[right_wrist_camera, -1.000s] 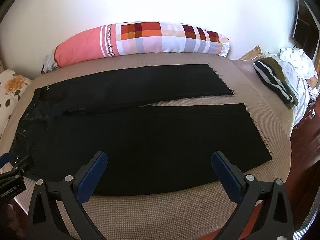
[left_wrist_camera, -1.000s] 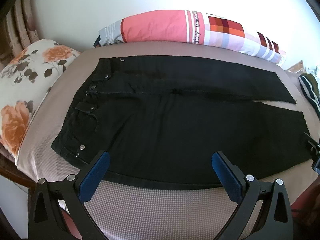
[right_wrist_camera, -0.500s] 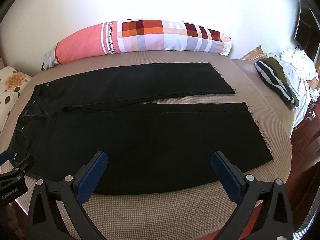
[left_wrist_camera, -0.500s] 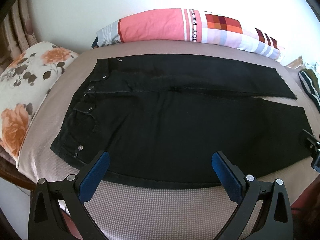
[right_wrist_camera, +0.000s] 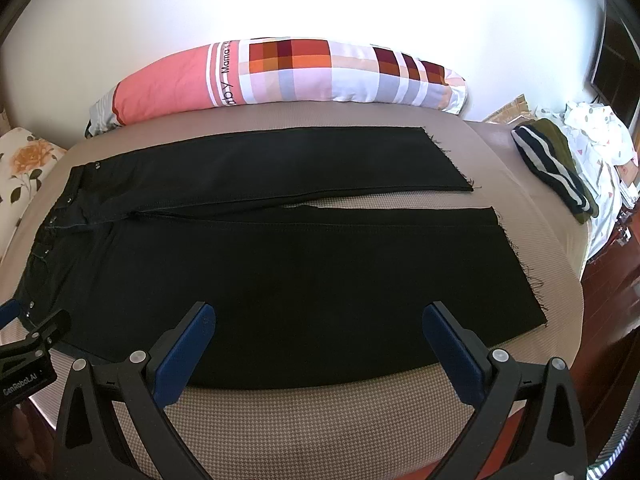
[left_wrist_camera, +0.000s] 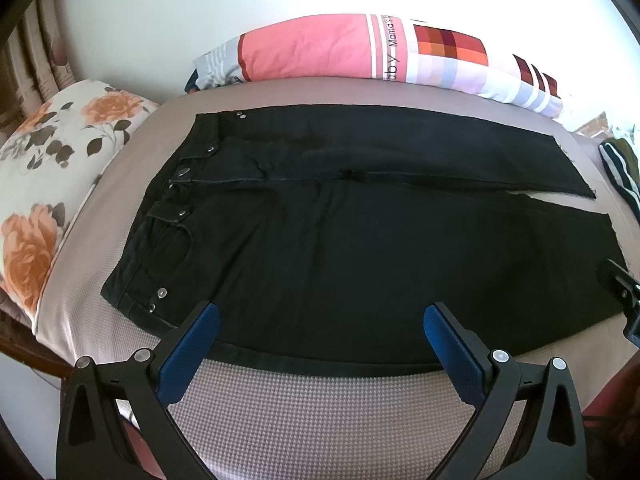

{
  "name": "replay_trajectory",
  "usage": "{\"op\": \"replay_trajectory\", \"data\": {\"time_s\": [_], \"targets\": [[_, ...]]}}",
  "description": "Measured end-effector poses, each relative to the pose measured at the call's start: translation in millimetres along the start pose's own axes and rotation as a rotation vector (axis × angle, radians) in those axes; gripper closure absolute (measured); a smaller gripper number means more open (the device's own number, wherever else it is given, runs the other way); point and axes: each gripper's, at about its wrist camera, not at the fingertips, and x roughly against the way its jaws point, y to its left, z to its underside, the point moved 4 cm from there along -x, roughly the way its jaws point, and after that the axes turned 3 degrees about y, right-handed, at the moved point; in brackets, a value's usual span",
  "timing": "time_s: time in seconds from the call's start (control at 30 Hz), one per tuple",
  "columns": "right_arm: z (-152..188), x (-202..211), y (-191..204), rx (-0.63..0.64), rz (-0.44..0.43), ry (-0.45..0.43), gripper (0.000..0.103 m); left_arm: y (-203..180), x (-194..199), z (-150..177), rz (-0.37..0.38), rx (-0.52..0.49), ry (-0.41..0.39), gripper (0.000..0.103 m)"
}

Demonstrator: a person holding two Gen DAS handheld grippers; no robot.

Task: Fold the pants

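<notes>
Black pants [left_wrist_camera: 360, 220] lie flat on the bed, waistband to the left, two legs stretched to the right with frayed hems [right_wrist_camera: 516, 256]. They also show in the right wrist view [right_wrist_camera: 300, 260]. My left gripper [left_wrist_camera: 318, 320] is open and empty, hovering over the near edge of the pants by the waist end. My right gripper [right_wrist_camera: 318, 320] is open and empty over the near edge of the near leg. Each gripper shows at the edge of the other's view: the right one [left_wrist_camera: 624, 292], the left one [right_wrist_camera: 28, 348].
The bed [right_wrist_camera: 320, 420] has a checked brown cover. A long patchwork bolster [right_wrist_camera: 288, 76] lies along the far wall. A floral pillow [left_wrist_camera: 44, 184] sits at the left end. Folded striped clothes [right_wrist_camera: 556, 168] and a white cloth [right_wrist_camera: 600, 136] lie at the right end.
Both grippers have shifted slightly nearer and lower toward the pants' near edge. The pants have not moved. Both grippers stay open.
</notes>
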Motion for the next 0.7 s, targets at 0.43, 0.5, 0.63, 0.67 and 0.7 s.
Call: {"op": "replay_trajectory", "data": {"time_s": [0.43, 0.5, 0.63, 0.67, 0.7], "targets": [[-0.8, 0.7, -0.2, 0.004, -0.002, 0.002, 0.0, 3.2, -0.1, -0.4, 0.0, 0.001, -0.004, 0.002], [-1.3, 0.6, 0.8, 0.007, 0.001, 0.002, 0.0, 3.2, 0.0, -0.3, 0.0, 0.001, -0.003, 0.002], [-1.7, 0.5, 2.3, 0.009, 0.001, 0.002, 0.0, 3.6, 0.0, -0.3, -0.001, 0.0, -0.004, 0.002], [-2.3, 0.2, 3.0, 0.01, -0.001, 0.002, 0.0, 3.4, 0.0, -0.3, -0.002, 0.001, -0.004, 0.002], [-2.7, -0.2, 3.7, 0.011, 0.001, 0.003, 0.0, 3.8, -0.3, -0.5, -0.001, 0.001, -0.005, 0.002]]}}
